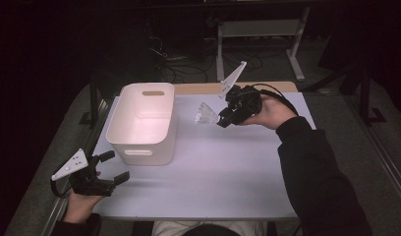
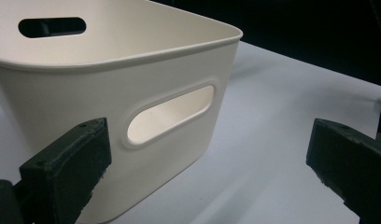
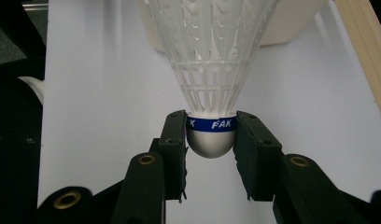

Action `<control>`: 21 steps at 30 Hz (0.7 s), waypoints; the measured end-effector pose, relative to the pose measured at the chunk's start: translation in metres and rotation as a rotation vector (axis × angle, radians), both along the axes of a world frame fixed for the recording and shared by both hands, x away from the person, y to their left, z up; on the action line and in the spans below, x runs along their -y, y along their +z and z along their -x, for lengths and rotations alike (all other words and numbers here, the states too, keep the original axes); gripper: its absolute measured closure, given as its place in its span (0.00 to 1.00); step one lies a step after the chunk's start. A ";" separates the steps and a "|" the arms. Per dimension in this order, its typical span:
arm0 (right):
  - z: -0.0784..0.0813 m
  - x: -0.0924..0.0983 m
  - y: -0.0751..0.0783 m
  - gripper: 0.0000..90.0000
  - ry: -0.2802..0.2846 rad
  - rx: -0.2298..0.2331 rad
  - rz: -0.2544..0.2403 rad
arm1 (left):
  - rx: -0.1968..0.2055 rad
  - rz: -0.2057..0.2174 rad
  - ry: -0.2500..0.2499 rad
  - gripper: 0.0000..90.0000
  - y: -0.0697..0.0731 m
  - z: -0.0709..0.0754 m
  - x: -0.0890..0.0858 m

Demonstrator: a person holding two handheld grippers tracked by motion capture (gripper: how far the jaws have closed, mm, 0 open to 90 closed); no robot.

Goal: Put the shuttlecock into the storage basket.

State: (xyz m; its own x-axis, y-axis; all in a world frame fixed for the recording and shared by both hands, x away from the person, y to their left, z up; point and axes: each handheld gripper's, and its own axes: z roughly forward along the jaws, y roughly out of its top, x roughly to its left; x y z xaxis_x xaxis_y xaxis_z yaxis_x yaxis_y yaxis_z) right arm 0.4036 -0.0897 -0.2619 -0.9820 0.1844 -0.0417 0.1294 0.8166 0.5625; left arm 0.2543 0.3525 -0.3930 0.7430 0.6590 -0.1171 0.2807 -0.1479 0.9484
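Dark room, white bench [image 1: 228, 167]. Your right claw [image 1: 219, 118] is clamped on the shuttlecock [image 3: 211, 56] by its cork, skirt pointing toward the bin [image 1: 142, 142], held above the bench just right of the bin's rim. Your left claw [image 1: 114, 169] sits at the bench's near-left edge, jaws wide apart with nothing between them, facing the bin's handle slot [image 2: 170, 114].
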 end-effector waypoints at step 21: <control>-0.004 -0.028 0.015 0.71 0.029 0.020 -0.034 | 0.000 0.001 -0.002 0.00 0.000 0.000 0.000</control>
State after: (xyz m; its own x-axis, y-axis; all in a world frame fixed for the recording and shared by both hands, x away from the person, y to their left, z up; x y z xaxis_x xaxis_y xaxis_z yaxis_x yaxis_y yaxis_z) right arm 0.4076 -0.0614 -0.2473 -0.9859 0.1576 -0.0553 0.0948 0.8004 0.5920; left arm 0.2543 0.3524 -0.3930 0.7441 0.6576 -0.1176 0.2801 -0.1473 0.9486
